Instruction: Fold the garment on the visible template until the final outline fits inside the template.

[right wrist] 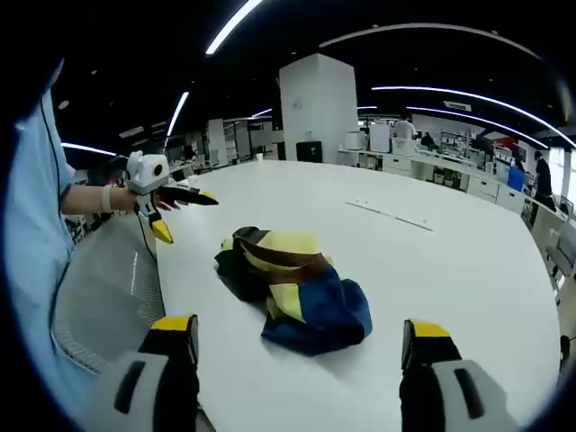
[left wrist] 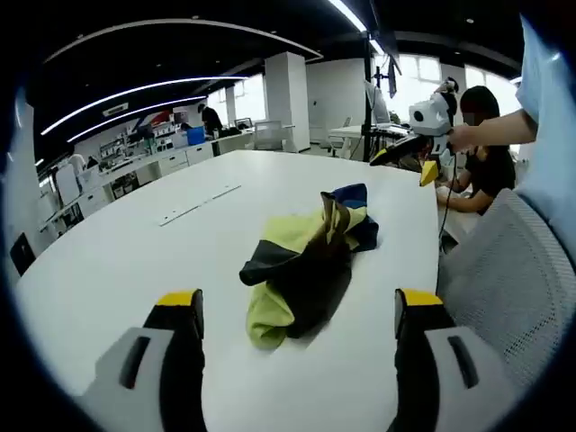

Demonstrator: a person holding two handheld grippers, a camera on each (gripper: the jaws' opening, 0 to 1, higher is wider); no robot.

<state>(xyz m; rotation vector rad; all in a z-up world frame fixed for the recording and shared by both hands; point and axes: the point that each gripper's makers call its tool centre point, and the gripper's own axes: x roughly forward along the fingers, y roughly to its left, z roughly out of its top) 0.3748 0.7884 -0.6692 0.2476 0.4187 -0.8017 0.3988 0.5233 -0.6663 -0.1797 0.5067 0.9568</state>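
We judge the folding as not yet begun: the crumpled yellow, black, brown and navy fabric garment (left wrist: 310, 265) lies in a loose heap on the white tabletop (left wrist: 135, 261), nothing about it flattened or squared. We cannot make out any template outline on the tabletop around it, so how the final shape should sit is unclear to us.

Our left gripper (left wrist: 297, 310) hangs with its yellow-tipped jaws spread wide and empty, the heap just ahead and between them. Our right gripper (right wrist: 301, 333) is likewise spread and holds nothing, the garment's navy end nearest its jaws.

Everything remains: spreading the garment flat, then folding it in.

As for containers, we see none near either gripper; the garment rests bare on the tabletop.
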